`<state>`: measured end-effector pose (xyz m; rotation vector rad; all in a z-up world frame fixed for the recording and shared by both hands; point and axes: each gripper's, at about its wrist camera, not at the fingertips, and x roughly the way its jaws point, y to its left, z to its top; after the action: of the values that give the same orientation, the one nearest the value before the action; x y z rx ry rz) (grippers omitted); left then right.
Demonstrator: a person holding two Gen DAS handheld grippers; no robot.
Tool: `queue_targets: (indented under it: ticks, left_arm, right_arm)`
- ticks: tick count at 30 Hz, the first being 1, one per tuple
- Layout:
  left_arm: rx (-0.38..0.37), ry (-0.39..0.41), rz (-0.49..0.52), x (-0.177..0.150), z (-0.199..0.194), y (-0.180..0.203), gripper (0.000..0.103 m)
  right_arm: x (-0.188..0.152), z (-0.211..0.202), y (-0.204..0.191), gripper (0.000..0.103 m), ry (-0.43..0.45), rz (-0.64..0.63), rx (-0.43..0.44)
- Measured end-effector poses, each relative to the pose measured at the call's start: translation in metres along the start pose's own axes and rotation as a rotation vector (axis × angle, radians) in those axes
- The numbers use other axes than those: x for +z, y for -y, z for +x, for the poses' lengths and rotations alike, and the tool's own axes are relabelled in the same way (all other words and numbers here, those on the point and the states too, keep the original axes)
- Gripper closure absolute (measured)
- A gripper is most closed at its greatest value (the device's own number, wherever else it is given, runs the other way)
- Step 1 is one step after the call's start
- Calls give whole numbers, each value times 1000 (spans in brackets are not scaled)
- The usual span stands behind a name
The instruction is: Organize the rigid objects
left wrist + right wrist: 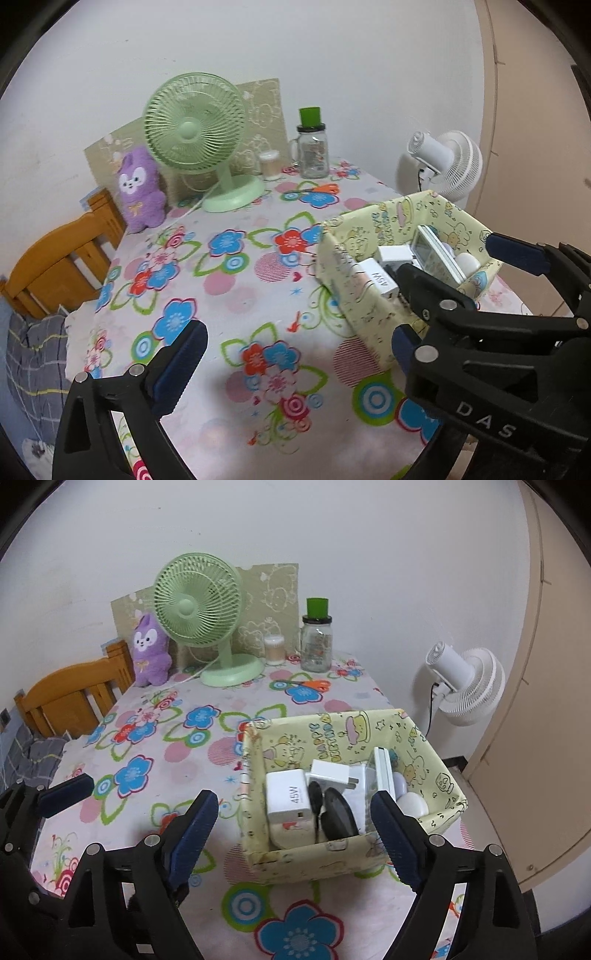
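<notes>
A yellow cartoon-print box stands on the flowered table and holds a white 45W charger, a second white plug, a black round item, a flat white device and a small white round thing. My right gripper is open and empty, its fingers wide apart just in front of the box. My left gripper is open and empty over the tablecloth left of the box. The right gripper also shows in the left wrist view, above the box.
At the table's back stand a green desk fan, a purple plush toy, a glass jar with a green lid, a small cotton-swab tub and orange-handled scissors. A wooden chair is left, a white fan right.
</notes>
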<state>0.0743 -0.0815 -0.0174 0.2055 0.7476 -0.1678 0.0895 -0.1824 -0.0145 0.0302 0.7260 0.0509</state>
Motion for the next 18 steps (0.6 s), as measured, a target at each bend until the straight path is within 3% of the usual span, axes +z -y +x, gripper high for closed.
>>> queue_targets:
  ticks: [18]
  left_arm:
    - [104,80,-103,-31,-40,-51,0]
  right_arm:
    - [-10,-34,-38,7,90,-69,34]
